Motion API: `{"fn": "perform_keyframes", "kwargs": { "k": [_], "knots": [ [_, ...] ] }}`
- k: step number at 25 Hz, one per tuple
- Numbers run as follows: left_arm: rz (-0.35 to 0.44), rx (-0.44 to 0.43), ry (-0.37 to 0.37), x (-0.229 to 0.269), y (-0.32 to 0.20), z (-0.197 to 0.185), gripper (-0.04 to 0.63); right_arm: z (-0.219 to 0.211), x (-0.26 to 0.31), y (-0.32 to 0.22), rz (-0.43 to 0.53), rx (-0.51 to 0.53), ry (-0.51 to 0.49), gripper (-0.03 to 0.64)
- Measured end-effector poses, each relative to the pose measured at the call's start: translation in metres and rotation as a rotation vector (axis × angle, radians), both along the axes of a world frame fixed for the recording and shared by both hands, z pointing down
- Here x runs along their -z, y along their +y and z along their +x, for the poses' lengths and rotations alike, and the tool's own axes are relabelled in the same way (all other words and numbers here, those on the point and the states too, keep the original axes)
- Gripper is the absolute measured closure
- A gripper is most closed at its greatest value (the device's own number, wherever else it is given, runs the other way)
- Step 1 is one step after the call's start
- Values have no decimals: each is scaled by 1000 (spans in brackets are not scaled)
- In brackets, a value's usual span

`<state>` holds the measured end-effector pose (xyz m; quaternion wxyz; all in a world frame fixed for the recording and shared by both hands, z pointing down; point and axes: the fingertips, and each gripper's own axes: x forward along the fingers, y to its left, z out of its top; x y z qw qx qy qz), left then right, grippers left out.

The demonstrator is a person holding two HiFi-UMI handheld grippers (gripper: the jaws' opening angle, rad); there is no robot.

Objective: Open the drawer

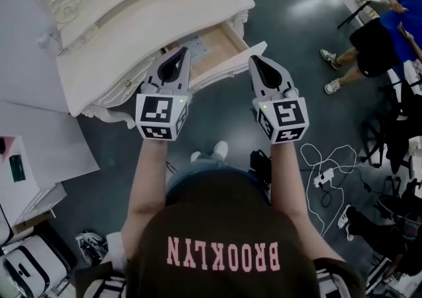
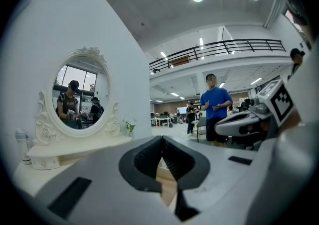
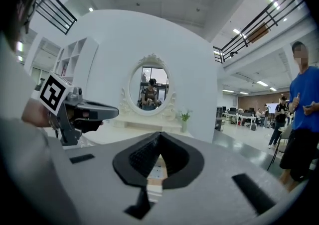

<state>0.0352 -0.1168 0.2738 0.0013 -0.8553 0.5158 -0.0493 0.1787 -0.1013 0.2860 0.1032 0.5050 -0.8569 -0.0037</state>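
The drawer point(image 1: 212, 45) stands pulled out of the white dressing table point(image 1: 125, 39), its wooden inside showing. The left gripper point(image 1: 180, 55) and the right gripper point(image 1: 256, 60) hang side by side over the drawer's front, apart from each other. Both have their jaws closed tip to tip, holding nothing.

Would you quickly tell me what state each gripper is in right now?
Left gripper: closed, holding nothing.
Right gripper: closed, holding nothing.
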Motion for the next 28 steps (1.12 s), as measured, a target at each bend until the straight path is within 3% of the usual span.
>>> {"fn": "perform_keyframes", "kwargs": {
  "k": [6, 28],
  "knots": [
    [27, 11, -1, 15, 1, -9, 591, 2, 18, 0, 28, -23, -43, 621],
    [75, 16, 12, 36, 5, -5, 591, 9, 41, 6, 107, -46, -40, 621]
  ]
}}
